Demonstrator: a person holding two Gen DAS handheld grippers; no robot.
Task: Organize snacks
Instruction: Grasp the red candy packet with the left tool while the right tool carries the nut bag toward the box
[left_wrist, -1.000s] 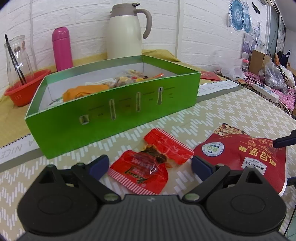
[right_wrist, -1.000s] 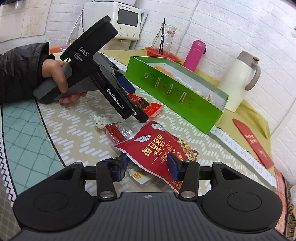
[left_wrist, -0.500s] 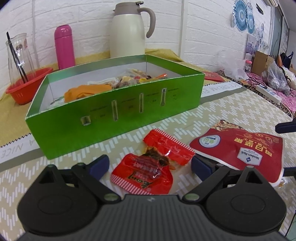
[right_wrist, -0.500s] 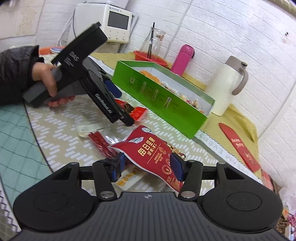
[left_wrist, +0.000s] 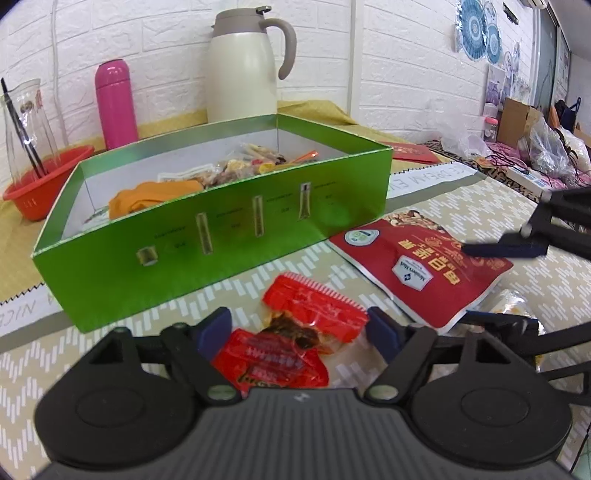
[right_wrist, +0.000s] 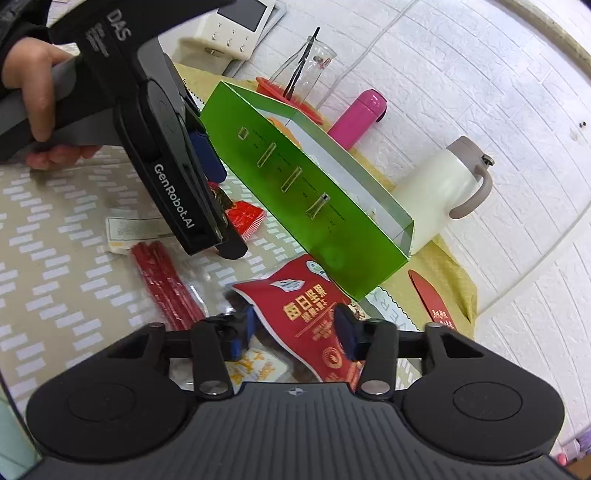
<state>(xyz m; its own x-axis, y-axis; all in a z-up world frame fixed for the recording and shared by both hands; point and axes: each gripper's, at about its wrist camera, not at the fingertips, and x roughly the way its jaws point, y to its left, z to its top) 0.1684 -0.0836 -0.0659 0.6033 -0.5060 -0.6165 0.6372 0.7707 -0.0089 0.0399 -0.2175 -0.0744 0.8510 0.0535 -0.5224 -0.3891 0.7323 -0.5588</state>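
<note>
1. The left hand-held gripper (left_wrist: 299, 330) has just been narrowing around the red candy packets (left_wrist: 291, 343) on the table (left_wrist: 110, 369); whether its pads press them I cannot tell.
2. The right hand-held gripper (right_wrist: 293, 332) has just been closing on the red nut bag (right_wrist: 306, 314), now pinched at its edge.
3. The green box (left_wrist: 207, 243) stands just behind.

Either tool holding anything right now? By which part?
Cannot tell. Both tools' jaws have just been closing: left tool straddles the small red packet, right tool the red nut bag at its near end. Pad contact unclear.
</note>
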